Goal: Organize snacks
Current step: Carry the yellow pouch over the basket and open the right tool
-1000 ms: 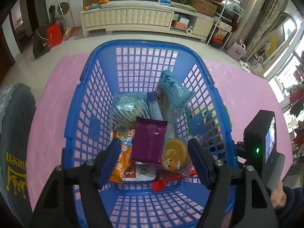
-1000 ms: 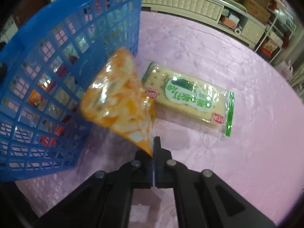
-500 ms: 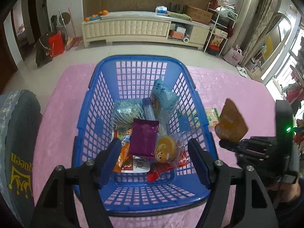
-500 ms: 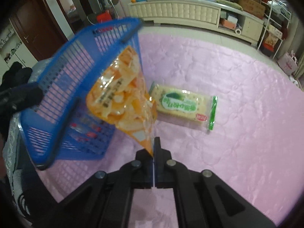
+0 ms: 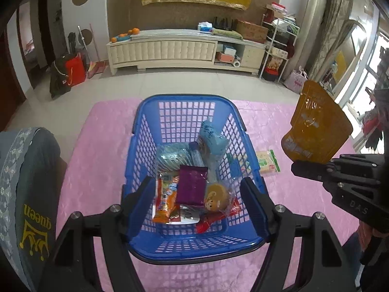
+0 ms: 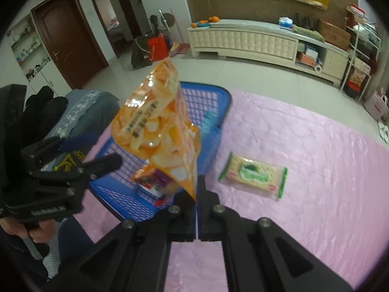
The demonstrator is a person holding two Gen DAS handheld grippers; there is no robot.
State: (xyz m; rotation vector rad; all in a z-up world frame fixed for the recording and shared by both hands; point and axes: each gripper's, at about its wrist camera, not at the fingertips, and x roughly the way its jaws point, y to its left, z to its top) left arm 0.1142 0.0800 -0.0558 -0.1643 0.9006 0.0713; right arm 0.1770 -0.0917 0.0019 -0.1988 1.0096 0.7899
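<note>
Gripping an orange snack bag point(image 6: 158, 126) by its lower corner, the right gripper point(image 6: 195, 194) has its jaws pressed together on the seal, the bag standing up and away from the fingers, clear of the table. In the left wrist view the same bag point(image 5: 316, 124) shows at the right edge, above and to the right of the basket point(image 5: 184, 253), outside its rim.

The left gripper point(image 5: 198, 199) hangs over the near end of the basket, jaws apart, nothing between them; its fingers point(image 5: 141, 199) frame the basket's contents without touching them.

The blue basket stands on the pink cloth point(image 5: 97, 160) and holds several snacks: a purple packet point(image 5: 192, 185) on top, an orange packet point(image 5: 166, 199) to its left, a round yellow-brown snack point(image 5: 216, 197) in clear wrap to its right, a red packet point(image 5: 218, 215) beneath, a light blue packet point(image 5: 211, 138) leaning on the far right wall, and a clear-wrapped pack point(image 5: 170, 153) at the back.

One cracker pack point(image 6: 254, 175) with green ends lies flat on the cloth, just right of the basket, apart from it.

A grey garment point(image 5: 26, 189) with yellow lettering lies at the left edge
</note>
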